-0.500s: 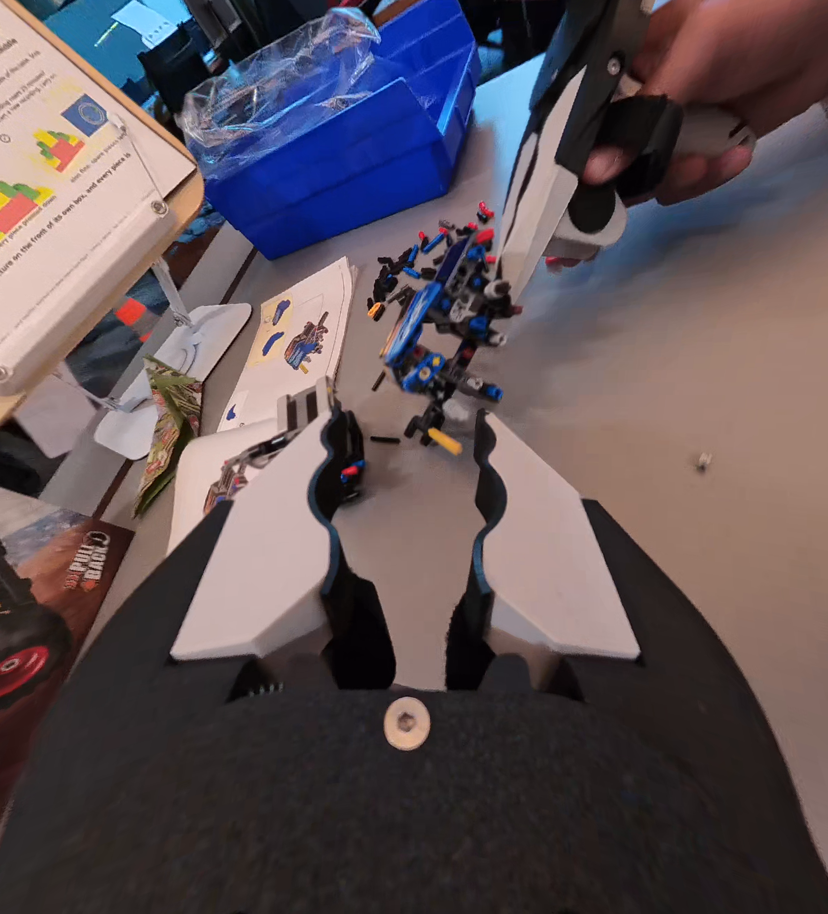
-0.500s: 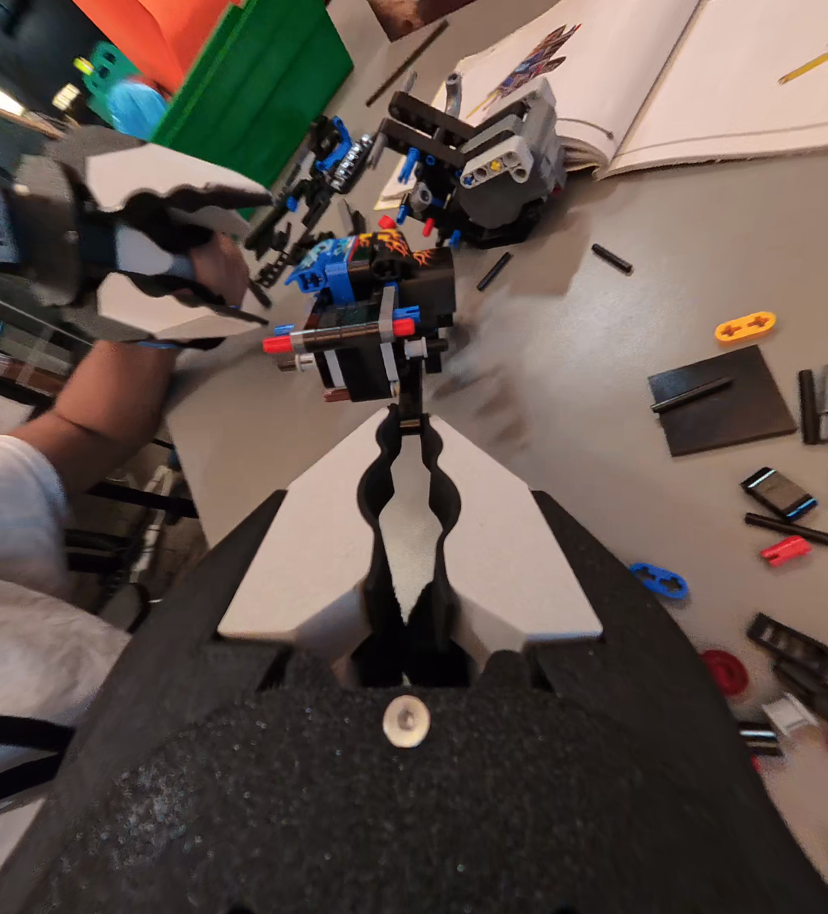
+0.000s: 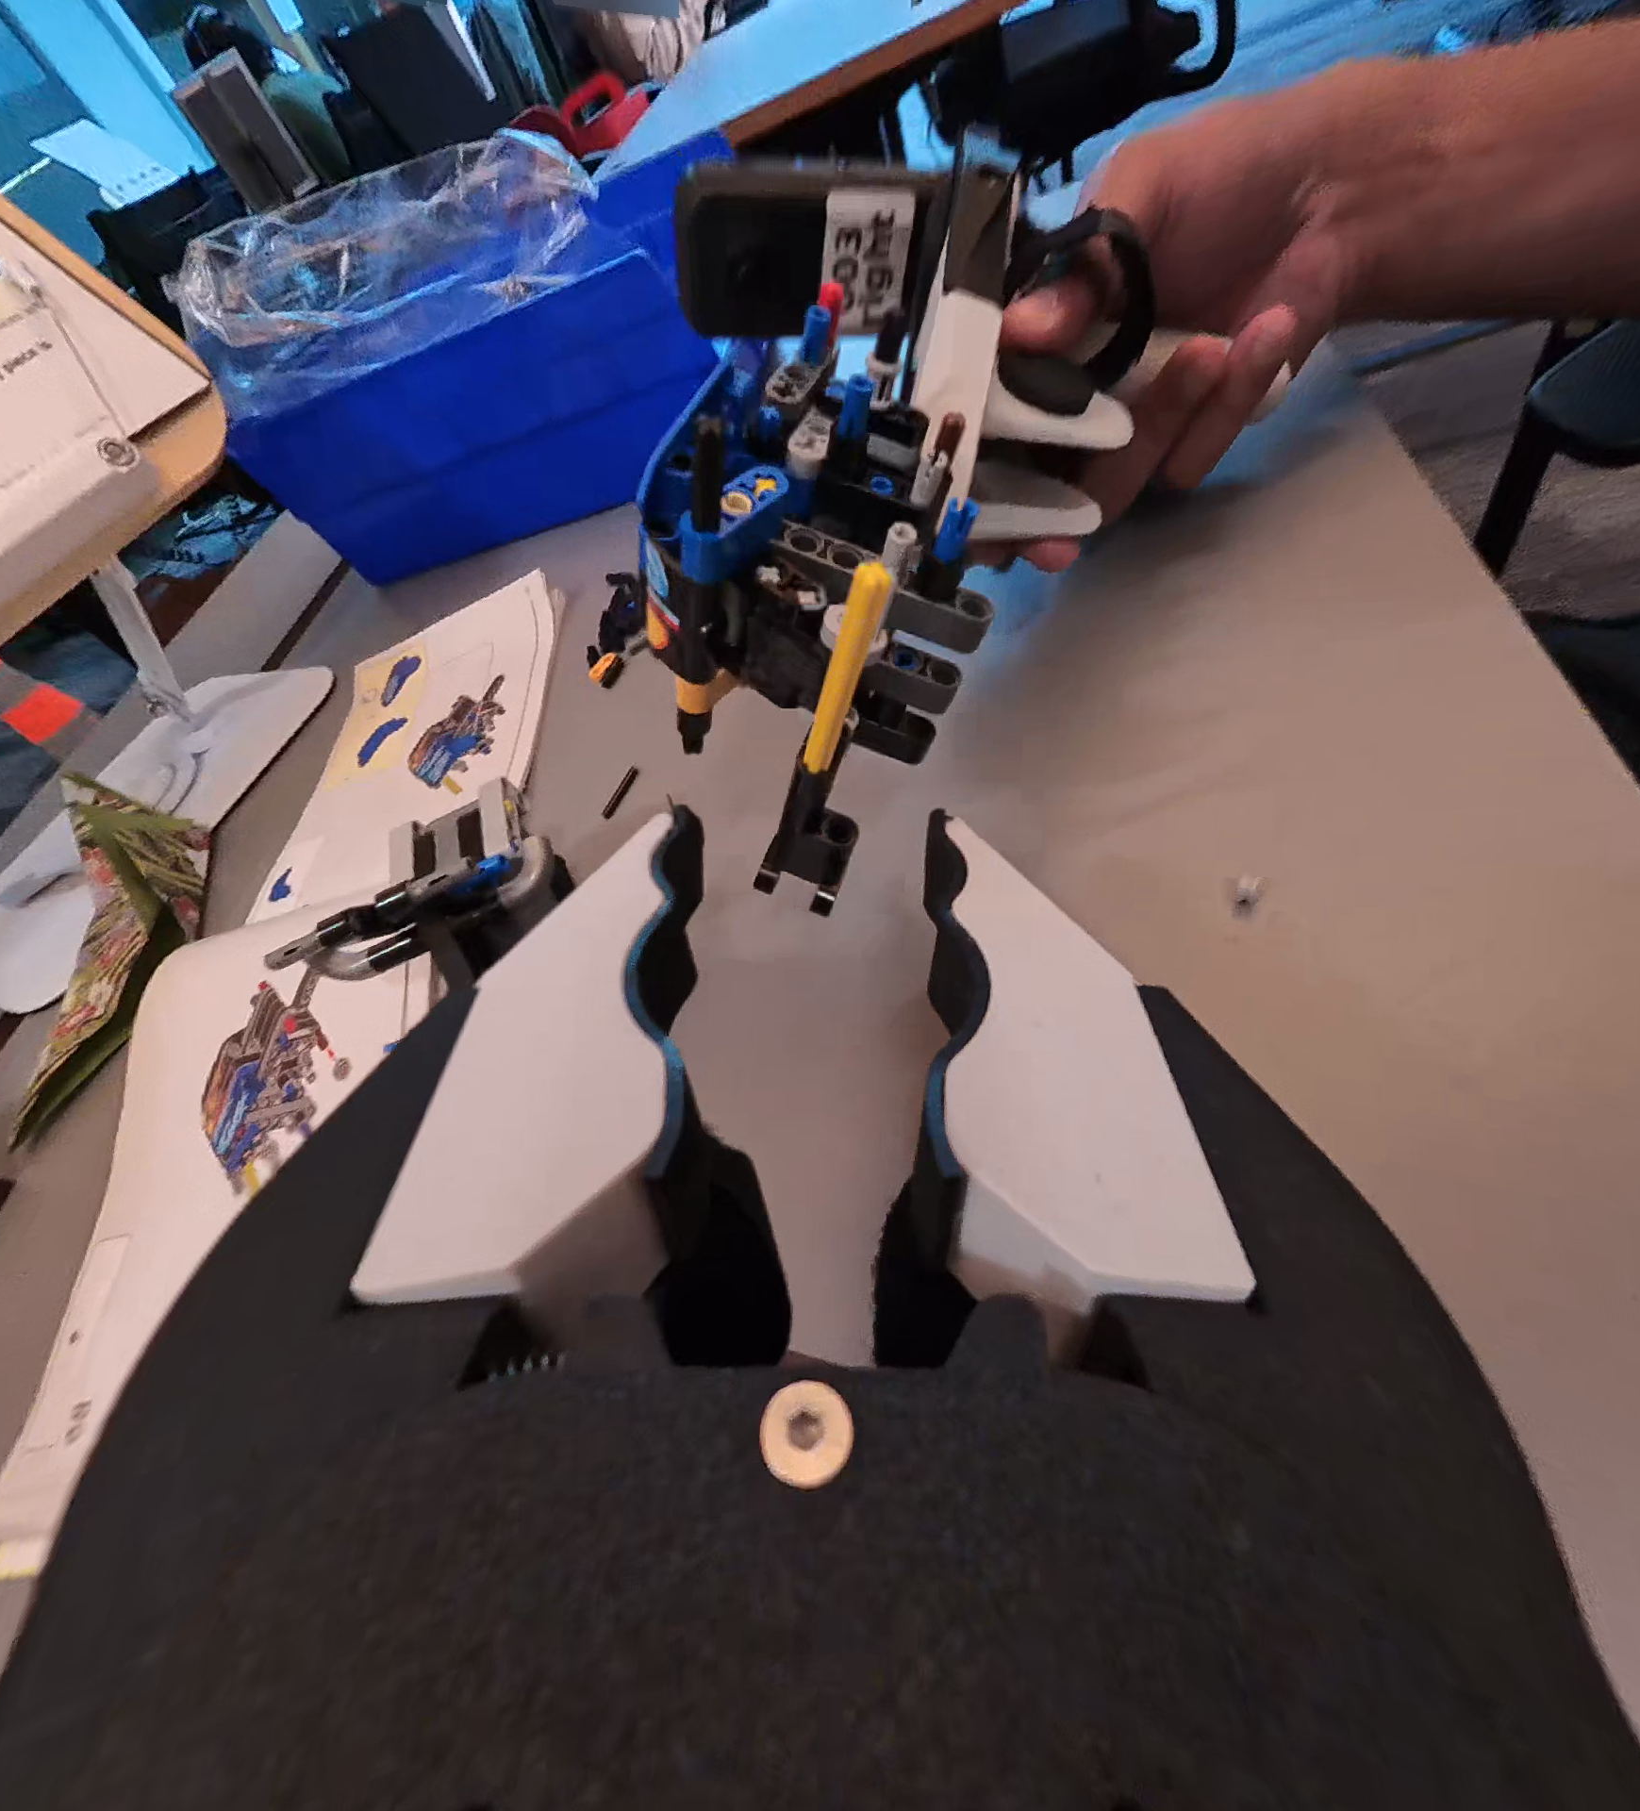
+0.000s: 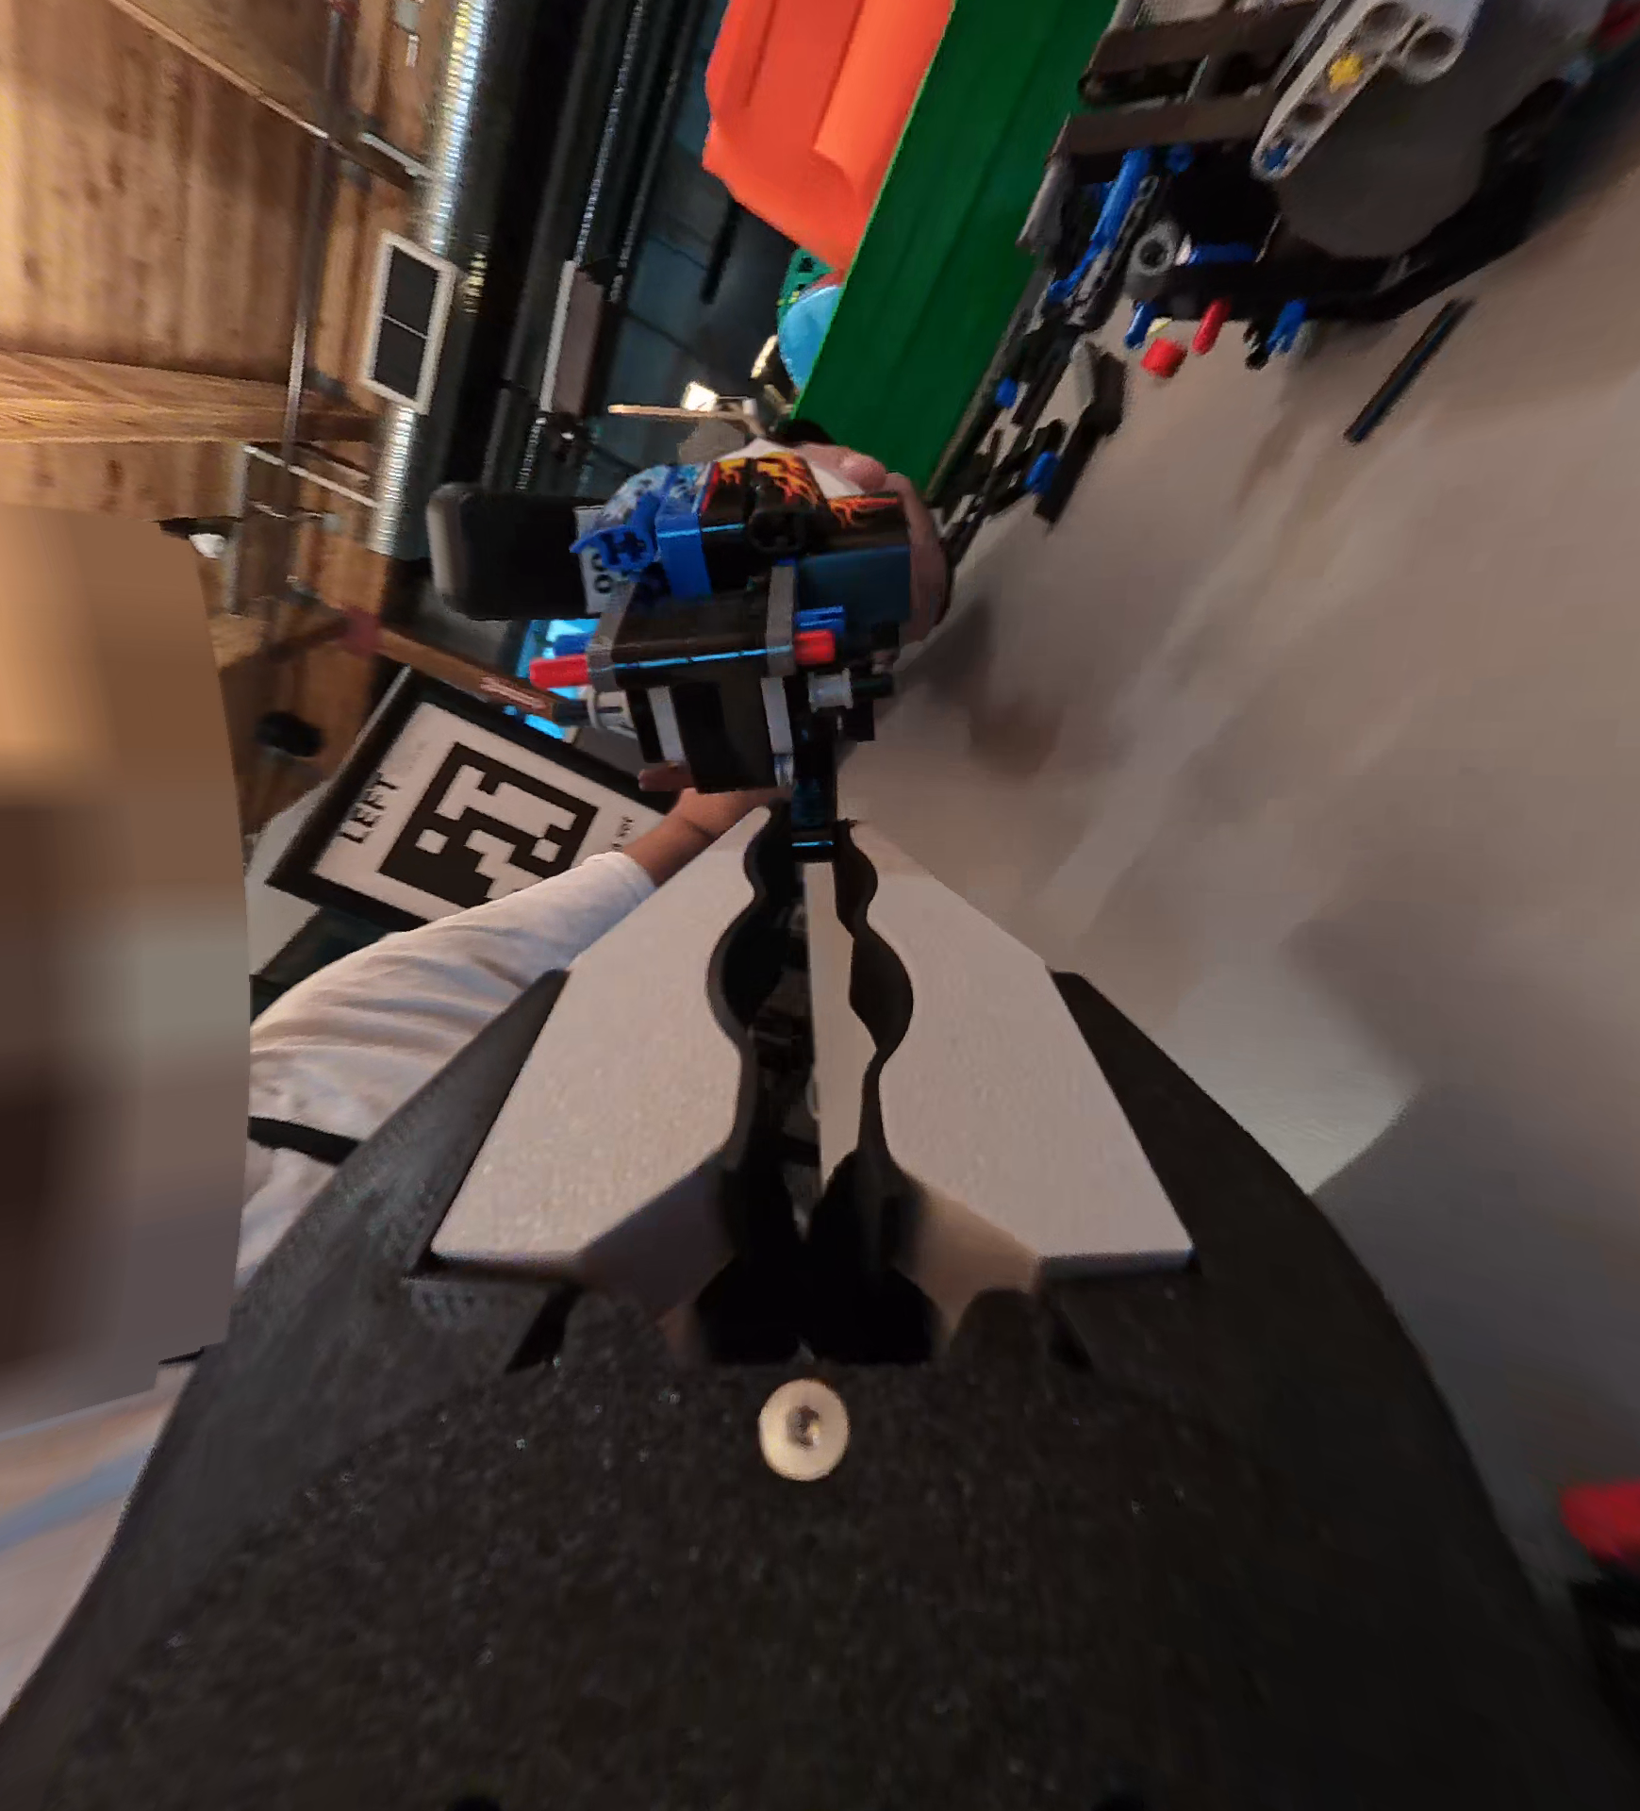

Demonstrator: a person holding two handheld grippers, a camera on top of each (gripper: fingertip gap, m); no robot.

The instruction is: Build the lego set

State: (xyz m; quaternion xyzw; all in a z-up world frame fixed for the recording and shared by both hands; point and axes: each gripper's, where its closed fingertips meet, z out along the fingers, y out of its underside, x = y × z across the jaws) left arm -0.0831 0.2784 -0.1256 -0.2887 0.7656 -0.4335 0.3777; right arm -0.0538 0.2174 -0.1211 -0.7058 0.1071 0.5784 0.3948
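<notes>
The blue, black and grey lego model (image 3: 796,549) hangs in the air above the grey table (image 3: 1237,735), with a yellow axle (image 3: 850,666) pointing down from it. My right gripper (image 4: 811,833) is shut on a black beam at the model's (image 4: 747,627) end and is rolled onto its side. In the left wrist view the right gripper (image 3: 953,421) shows above the model, held by a hand. My left gripper (image 3: 811,833) is open and empty, just below the model's lowest black piece (image 3: 811,853).
A blue bin (image 3: 463,392) with a plastic bag stands at the back left. Instruction booklets (image 3: 443,715) and a grey sub-assembly (image 3: 463,862) lie left of my left gripper. Loose pieces (image 4: 1159,333) and another assembly (image 4: 1335,127) lie on the table. A small white piece (image 3: 1244,894) lies right. Some 8 centimetres of space lies between my two pairs of fingers. The small white piece (image 3: 1244,894) sits 9 centimetres or so from the ends of my left fingers.
The right gripper has lifted the model off the table and turned it, rolling onto its side. The model is now much closer to my left gripper, which stays open.
</notes>
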